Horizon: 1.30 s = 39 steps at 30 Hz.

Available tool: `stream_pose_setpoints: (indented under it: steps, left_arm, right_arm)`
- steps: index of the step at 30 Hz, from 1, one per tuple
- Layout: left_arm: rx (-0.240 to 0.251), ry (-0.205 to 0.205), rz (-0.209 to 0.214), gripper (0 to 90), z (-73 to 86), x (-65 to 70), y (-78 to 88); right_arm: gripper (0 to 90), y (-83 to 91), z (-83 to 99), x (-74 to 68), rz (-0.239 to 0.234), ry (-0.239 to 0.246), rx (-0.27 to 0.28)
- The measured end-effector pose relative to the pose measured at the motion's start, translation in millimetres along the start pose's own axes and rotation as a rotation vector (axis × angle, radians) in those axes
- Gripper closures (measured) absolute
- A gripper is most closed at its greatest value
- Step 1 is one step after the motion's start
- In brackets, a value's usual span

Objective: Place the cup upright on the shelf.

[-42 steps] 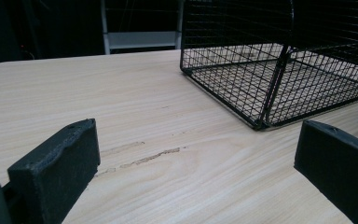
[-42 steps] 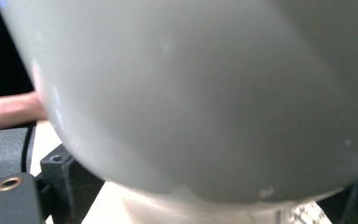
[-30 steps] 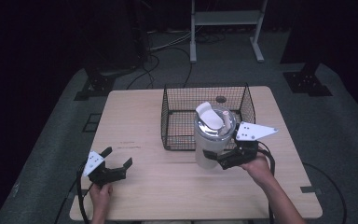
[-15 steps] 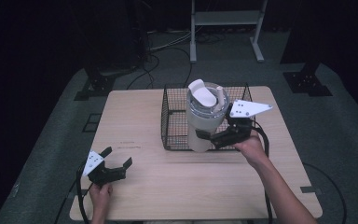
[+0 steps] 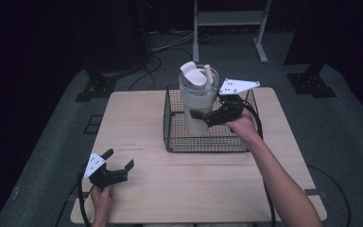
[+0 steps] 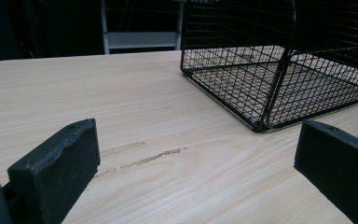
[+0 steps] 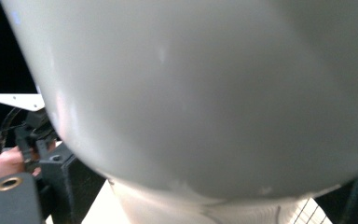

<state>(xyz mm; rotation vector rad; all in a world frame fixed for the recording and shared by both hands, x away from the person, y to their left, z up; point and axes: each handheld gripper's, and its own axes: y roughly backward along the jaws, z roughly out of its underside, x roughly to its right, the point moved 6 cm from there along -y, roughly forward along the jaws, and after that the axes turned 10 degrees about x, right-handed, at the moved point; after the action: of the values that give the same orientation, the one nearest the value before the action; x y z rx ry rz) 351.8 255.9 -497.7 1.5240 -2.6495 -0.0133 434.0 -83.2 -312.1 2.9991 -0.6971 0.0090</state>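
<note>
A cream tumbler (image 5: pixel 197 99) with a clear lid and a straw hangs upright in the air above the black wire basket (image 5: pixel 208 142). My right gripper (image 5: pixel 207 116) is shut on its body from the right side. In the right gripper view the tumbler's pale wall (image 7: pixel 205 93) looms very close. My left gripper (image 5: pixel 120 163) rests low at the table's front left, open, with nothing between its jaws. In the left gripper view the basket's near corner (image 6: pixel 265 107) stands ahead and to the right of the gripper (image 6: pixel 196 172).
The wooden table (image 5: pixel 137 118) has bare room left of the basket and along its front. A white metal stand (image 5: pixel 227 19) and cables lie on the dark floor beyond the far edge. A forearm (image 5: pixel 274 175) reaches in from the bottom right.
The right gripper has lifted the tumbler from the table's right front up and back, so that it hangs over the basket. The left gripper has stayed put.
</note>
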Motion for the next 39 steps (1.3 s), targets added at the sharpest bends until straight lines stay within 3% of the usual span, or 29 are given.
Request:
stream_pose_setpoints:
  steps: [12, 22, 29, 39]
  left_arm:
    - [0.003, 0.004, 0.004, 0.0, -0.4, -0.7, 0.7]
    - [0.007, 0.005, 0.005, 0.0, -0.5, -1.1, 0.8]
    - [0.009, 0.007, 0.004, 0.0, -0.7, -1.5, 0.7]
    - [0.010, 0.009, 0.003, 0.0, -0.7, -1.6, 1.2]
  right_arm:
    - [8.8, -37.2, 5.5, 23.2, 0.001, -0.013, -0.027]
    - [8.8, -58.0, 35.0, 45.4, 0.018, -0.044, -0.071]
    - [8.8, -63.6, 61.1, 59.9, 0.034, -0.079, -0.108]
    - [8.8, -73.6, 82.7, 76.1, 0.055, -0.119, -0.139]
